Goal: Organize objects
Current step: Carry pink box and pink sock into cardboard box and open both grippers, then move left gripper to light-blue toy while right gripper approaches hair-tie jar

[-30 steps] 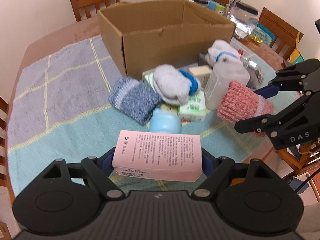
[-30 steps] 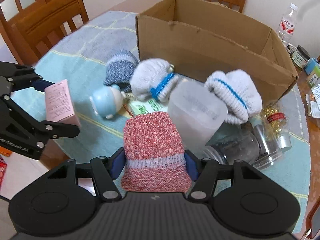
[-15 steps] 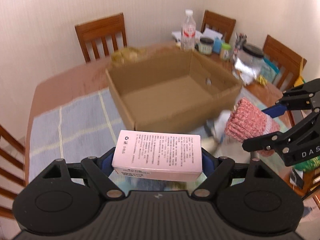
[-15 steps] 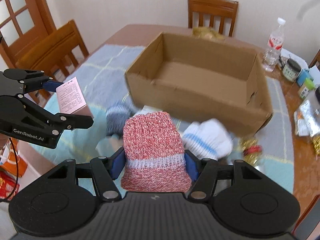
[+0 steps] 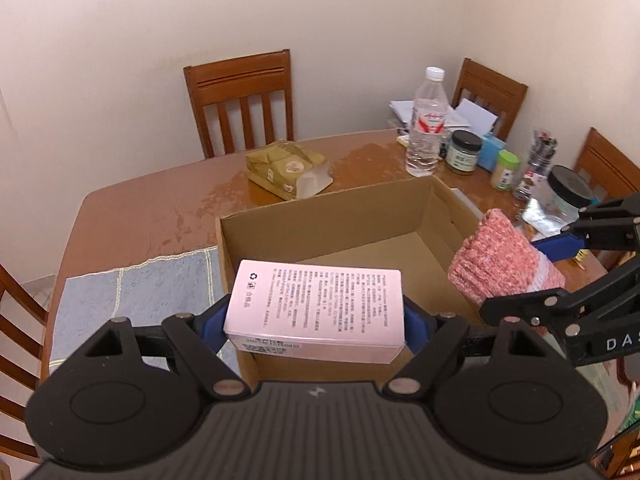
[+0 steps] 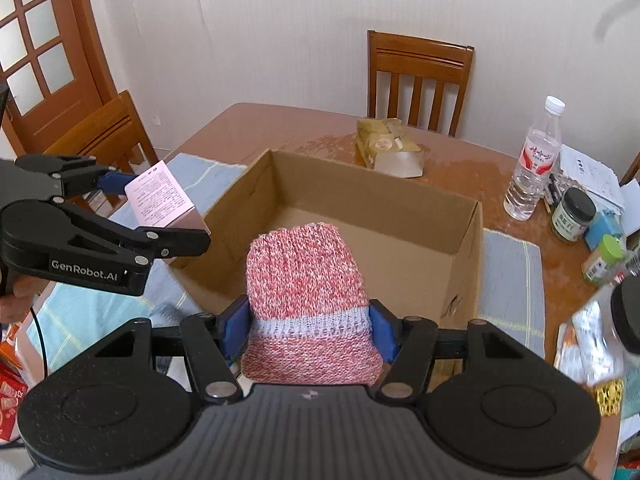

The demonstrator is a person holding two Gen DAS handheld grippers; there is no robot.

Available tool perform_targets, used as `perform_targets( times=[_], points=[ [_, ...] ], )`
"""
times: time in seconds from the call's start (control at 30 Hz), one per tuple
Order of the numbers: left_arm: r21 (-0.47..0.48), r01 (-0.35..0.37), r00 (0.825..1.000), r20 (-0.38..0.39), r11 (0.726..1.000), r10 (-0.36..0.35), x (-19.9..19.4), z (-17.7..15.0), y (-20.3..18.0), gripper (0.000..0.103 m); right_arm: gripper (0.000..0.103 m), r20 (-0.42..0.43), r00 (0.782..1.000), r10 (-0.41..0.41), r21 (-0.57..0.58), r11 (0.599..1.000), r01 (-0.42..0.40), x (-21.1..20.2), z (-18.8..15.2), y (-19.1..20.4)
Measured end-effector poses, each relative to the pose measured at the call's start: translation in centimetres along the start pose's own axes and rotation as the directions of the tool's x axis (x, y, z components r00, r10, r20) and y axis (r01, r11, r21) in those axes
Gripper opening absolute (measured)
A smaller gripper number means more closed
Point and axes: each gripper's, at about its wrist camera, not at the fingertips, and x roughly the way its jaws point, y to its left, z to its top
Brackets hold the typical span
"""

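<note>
My left gripper (image 5: 314,326) is shut on a pink box (image 5: 316,308) printed with black text, held over the near left corner of the open cardboard box (image 5: 332,208). In the right wrist view the same pink box (image 6: 158,194) shows at the left, above the carton's left wall. My right gripper (image 6: 306,330) is shut on a rolled red-and-white knitted sock (image 6: 306,292) with a pale band, held above the carton's (image 6: 400,194) near edge. The sock (image 5: 500,264) appears at the right of the left wrist view. The carton's floor looks bare.
The wooden table (image 5: 160,208) carries a yellow-green packet (image 5: 286,168) behind the carton, a water bottle (image 5: 426,120), jars and papers (image 6: 572,216) at the far right. A blue-grey cloth (image 5: 136,300) lies under the carton. Wooden chairs (image 6: 418,76) ring the table.
Both grippers rose and moved forward with their loads, from above the pile of socks and bottles to over the carton's opening. The pile has dropped out of sight.
</note>
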Motion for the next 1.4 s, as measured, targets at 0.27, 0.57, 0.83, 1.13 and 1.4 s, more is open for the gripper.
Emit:
perform_targets(
  times=[0.27,0.57,0.83,1.13,1.4],
  points=[
    [-0.054,-0.102,0.995,0.008,0.993,0.103,2.1,0.5,0.0,0.102,0.099,0.023,1.0,-0.004,0.021,1.0,0.003,2.5,1.8,-2.8],
    [-0.097,-0.135,0.991,-0.003,0.986,0.136,0.8,-0.5,-0.2,0.102,0.103,0.034,0.999,0.011,0.023,1.0,-0.012,2.2,1.2,-4.0],
    [-0.086,-0.136,0.991,-0.012,0.987,0.136,-1.2,-2.7,-1.3,0.102,0.103,0.043,0.999,0.032,0.001,0.999,-0.032,1.3,-0.2,-3.4],
    [-0.086,-0.177,0.984,-0.031,0.98,0.175,-3.0,-7.4,-1.6,0.102,0.103,0.061,0.998,0.028,0.022,0.999,-0.03,-0.6,-3.7,-2.3],
    [-0.115,-0.179,0.982,-0.074,0.977,0.171,-3.3,-12.5,-1.2,0.102,0.103,0.026,0.999,0.019,0.105,0.994,-0.021,-1.6,-8.0,-0.9]
  ],
)
